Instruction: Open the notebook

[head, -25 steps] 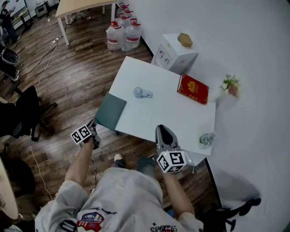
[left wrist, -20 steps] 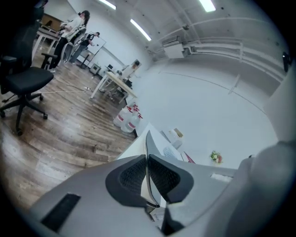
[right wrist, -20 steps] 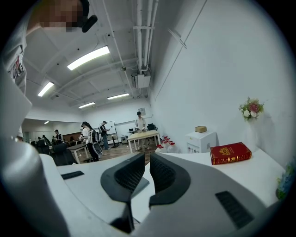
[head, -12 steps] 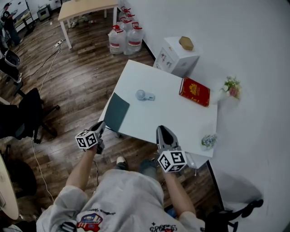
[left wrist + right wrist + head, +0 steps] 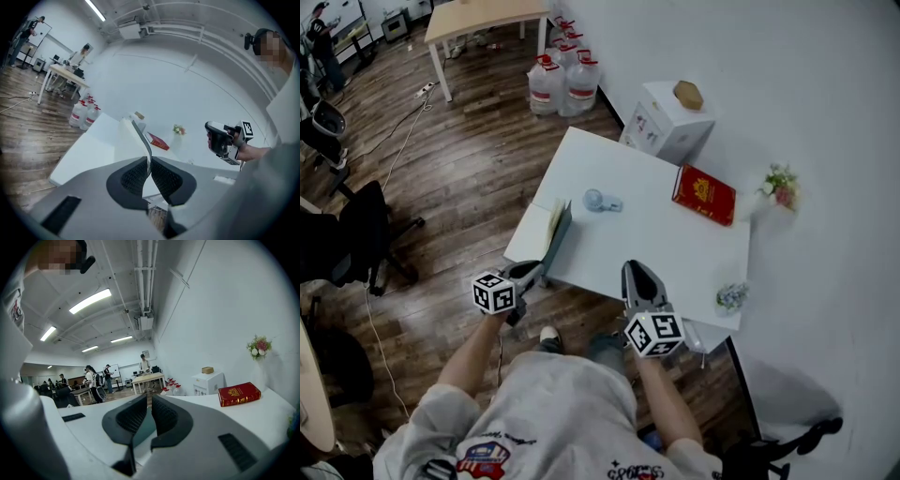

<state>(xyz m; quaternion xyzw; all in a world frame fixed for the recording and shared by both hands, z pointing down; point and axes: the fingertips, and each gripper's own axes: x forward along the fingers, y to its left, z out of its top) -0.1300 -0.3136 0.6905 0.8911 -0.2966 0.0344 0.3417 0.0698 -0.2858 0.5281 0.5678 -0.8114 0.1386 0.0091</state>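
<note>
The notebook lies at the near left corner of the white table (image 5: 675, 246). Its dark teal cover (image 5: 559, 234) stands about upright, baring a white page (image 5: 545, 221) beneath. My left gripper (image 5: 540, 272) is shut on the cover's near edge; in the left gripper view the thin cover (image 5: 141, 137) rises from between the pads at my left gripper (image 5: 150, 171). My right gripper (image 5: 636, 268) hovers at the table's front edge, shut with nothing in it, to the right of the notebook. In the right gripper view the teal cover (image 5: 143, 430) shows behind my right gripper (image 5: 150, 413).
On the table are a small grey-blue fan (image 5: 601, 201), a red book (image 5: 703, 195), a pink flower vase (image 5: 778, 181) and a small blue flower pot (image 5: 731, 295). A white box (image 5: 670, 117) and water bottles (image 5: 562, 80) stand beyond; an office chair (image 5: 356, 234) is left.
My left gripper has moved right and up with the cover's edge. The cover has swung from lying flat to standing upright, uncovering the white page. The right gripper has stayed put.
</note>
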